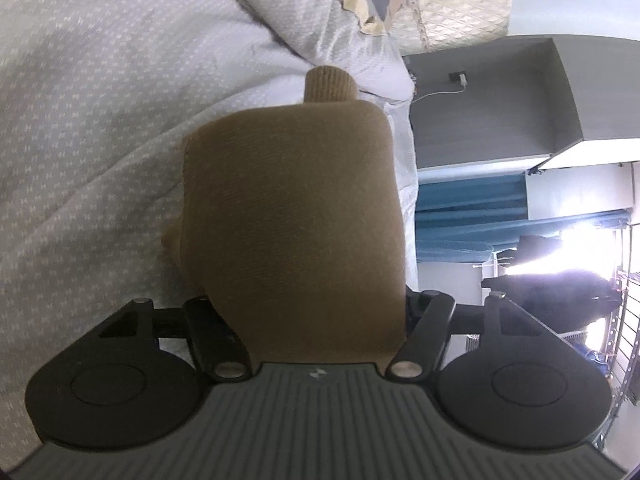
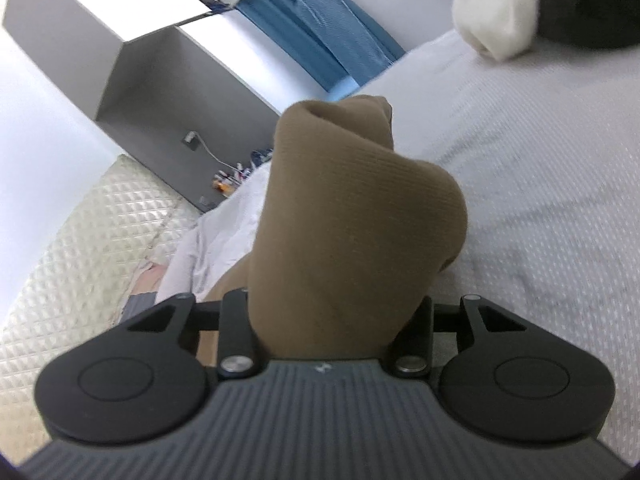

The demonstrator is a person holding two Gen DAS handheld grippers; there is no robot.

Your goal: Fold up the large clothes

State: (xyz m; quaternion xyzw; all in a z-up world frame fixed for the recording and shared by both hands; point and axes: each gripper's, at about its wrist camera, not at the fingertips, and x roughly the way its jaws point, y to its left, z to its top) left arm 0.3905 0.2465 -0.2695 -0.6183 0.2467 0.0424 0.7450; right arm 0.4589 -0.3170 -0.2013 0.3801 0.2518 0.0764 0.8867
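Observation:
A brown knit garment (image 1: 292, 208) lies folded on the pale patterned bed sheet (image 1: 92, 128), with a ribbed cuff (image 1: 329, 85) sticking out at its far end. My left gripper (image 1: 292, 184) is shut on it; the cloth fills the gap between the jaws and hides the fingers. In the right wrist view the same brown garment (image 2: 352, 216) bulges up in a thick bunch above the bed sheet (image 2: 540, 200). My right gripper (image 2: 344, 216) is shut on that bunch, its fingers buried under the fabric.
A pillow (image 1: 320, 28) and a quilted cream headboard (image 1: 452, 0) lie beyond the garment. A grey cabinet (image 2: 132, 80) and blue curtain (image 2: 340, 48) stand beside the bed. A white cloth (image 2: 496, 12) and a dark item (image 2: 592, 4) sit at the sheet's far side.

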